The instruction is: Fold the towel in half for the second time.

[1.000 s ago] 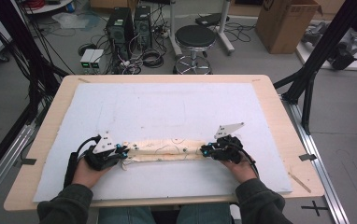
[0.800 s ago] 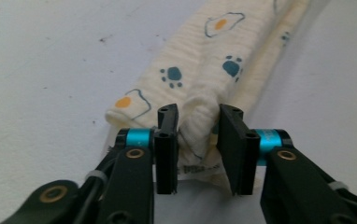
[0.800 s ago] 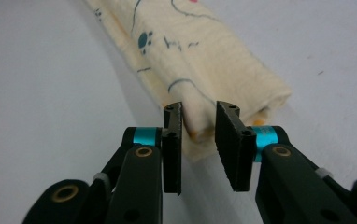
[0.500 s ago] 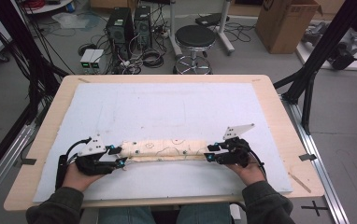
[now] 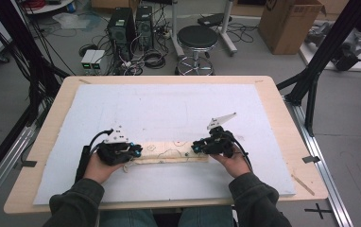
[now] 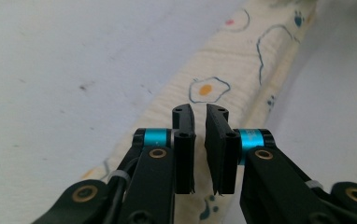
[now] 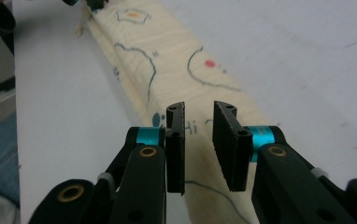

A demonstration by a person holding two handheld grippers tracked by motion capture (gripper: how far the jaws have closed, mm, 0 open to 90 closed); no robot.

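Both hand-held grippers, left (image 5: 136, 152) and right (image 5: 196, 146), just closed back to narrow gaps, clamping nothing, over the folded cloth strip (image 5: 169, 153) low-centre on the table (image 5: 273, 94), so regripping's probably next.

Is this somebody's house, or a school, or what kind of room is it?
Probably a lab or workshop, not a house. Behind the wooden table stand computer towers with tangled cables on a grey floor, plus a cardboard box and a black frame beside the table.
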